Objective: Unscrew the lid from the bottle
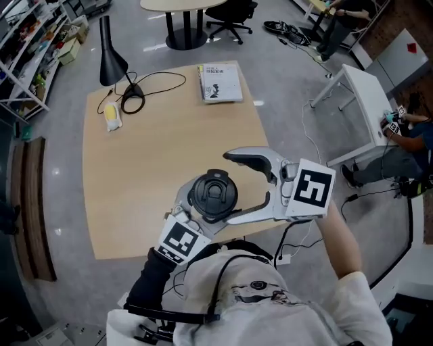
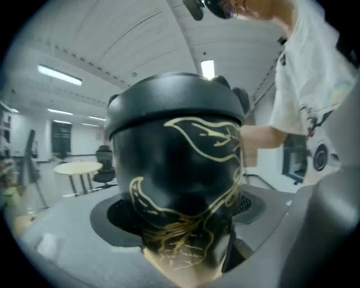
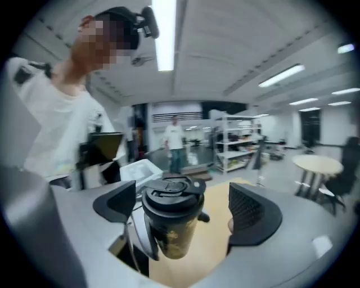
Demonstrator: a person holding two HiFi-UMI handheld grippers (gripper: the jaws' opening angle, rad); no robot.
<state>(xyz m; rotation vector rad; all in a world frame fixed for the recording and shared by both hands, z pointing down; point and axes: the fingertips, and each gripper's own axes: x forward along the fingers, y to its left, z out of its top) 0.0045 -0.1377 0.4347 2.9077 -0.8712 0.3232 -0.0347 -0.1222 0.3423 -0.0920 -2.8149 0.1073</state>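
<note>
A black bottle with gold line drawing and a black flip-top lid is held up over the near edge of the wooden table. My left gripper is shut on the bottle's body below the lid, and its marker cube shows at the bottom of the head view. My right gripper is open around the lid. Its left pad stands close to the lid's side and its right pad stands well apart from it. In the head view the right gripper reaches in from the right.
On the table's far side lie a book, a black desk lamp with its looped cable, and a small yellow-white object. A white table and a seated person are to the right. An office chair stands beyond.
</note>
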